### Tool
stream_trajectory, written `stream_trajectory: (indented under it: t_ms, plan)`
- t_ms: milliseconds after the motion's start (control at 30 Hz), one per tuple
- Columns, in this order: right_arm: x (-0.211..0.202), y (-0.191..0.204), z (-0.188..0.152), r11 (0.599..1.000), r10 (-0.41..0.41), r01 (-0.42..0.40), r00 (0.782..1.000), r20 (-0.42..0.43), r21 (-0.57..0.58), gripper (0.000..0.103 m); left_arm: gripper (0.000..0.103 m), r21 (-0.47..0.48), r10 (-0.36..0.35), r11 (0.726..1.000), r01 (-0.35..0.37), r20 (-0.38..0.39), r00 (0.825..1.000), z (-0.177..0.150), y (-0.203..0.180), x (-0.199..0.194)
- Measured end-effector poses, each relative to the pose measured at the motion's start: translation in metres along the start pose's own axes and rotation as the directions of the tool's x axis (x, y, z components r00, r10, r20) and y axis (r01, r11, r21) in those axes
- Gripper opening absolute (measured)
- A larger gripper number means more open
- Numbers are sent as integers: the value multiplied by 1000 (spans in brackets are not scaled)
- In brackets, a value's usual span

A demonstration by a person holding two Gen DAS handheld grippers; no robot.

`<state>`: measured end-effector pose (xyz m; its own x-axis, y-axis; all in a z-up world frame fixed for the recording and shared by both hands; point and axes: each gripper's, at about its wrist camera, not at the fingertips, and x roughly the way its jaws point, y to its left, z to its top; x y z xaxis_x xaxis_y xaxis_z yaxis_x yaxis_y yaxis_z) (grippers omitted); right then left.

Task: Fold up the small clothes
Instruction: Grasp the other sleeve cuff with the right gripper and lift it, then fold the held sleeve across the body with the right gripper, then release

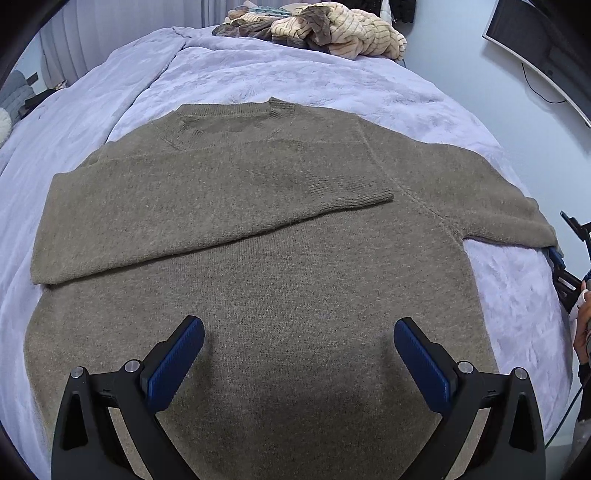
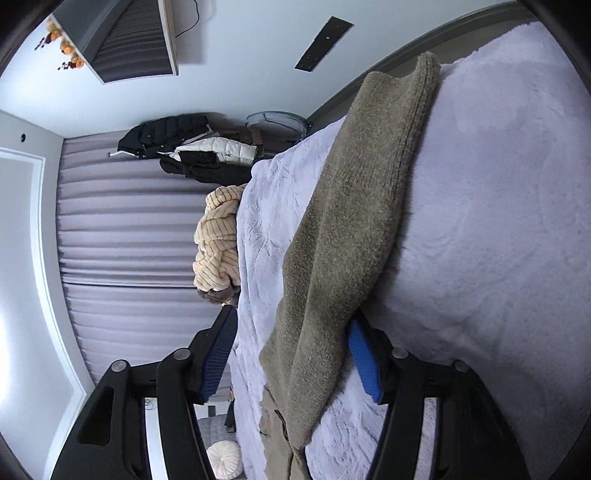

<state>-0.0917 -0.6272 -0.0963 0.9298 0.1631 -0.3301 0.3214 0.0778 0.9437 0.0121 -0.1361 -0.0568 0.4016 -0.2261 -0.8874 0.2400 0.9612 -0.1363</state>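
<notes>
A brown knit sweater (image 1: 280,251) lies flat on the lilac blanket (image 1: 258,74) of a bed. Its left sleeve (image 1: 207,206) is folded across the chest; its right sleeve (image 1: 491,206) stretches out to the right. My left gripper (image 1: 299,354) hovers open and empty over the sweater's lower body. My right gripper (image 2: 291,354) is turned on its side at the bed's edge, open, with the right sleeve (image 2: 354,236) lying between its fingers; one blue pad (image 2: 364,363) sits under the sleeve. The right gripper also shows at the far right of the left wrist view (image 1: 565,266).
A heap of cream and brown striped clothes (image 1: 332,29) lies at the far end of the bed, also in the right wrist view (image 2: 218,240). A monitor (image 1: 539,48) hangs on the right wall. Coats (image 2: 192,147) hang by the curtain.
</notes>
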Motion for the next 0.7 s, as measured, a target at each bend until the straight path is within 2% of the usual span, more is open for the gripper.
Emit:
stream_trajectory:
  t_ms: [33, 67, 133, 200, 333, 433, 500, 600, 700]
  plan:
    - [1, -3, -1, 1000, 0, 0, 1000, -6, 17, 29, 103, -1, 0, 1000, 0, 4, 1000, 1, 1, 0]
    - [3, -6, 0, 999, -6, 7, 1000, -11, 33, 8, 103, -2, -1, 1000, 1, 7, 1000, 2, 1, 0]
    - [6, -11, 0, 998, 17, -16, 1000, -13, 67, 8, 103, -7, -2, 1000, 3, 12, 1000, 4, 4, -2]
    - [9, -6, -3, 998, 43, -42, 999, -16, 51, 8, 103, -16, 1, 1000, 0, 23, 1000, 6, 8, -3]
    - [16, 24, -11, 991, 122, -126, 990, -70, -48, 8, 103, -29, 10, 1000, -9, 39, 999, 11, 19, -4]
    - [30, 66, -27, 972, 127, -151, 982, -137, -183, 8, 103, -50, 22, 999, -19, 54, 998, 14, 30, -5]
    - [42, 92, -43, 951, 113, -159, 977, -181, -266, 8, 103, -60, 34, 998, -30, 65, 997, 16, 38, -7]
    - [69, 134, -79, 895, 71, -175, 964, -256, -409, 8, 103, -91, 50, 995, -42, 87, 995, 16, 57, -12]
    - [104, 169, -131, 823, 16, -213, 935, -353, -526, 8, 103, -140, 65, 989, -51, 96, 993, 17, 84, -16]
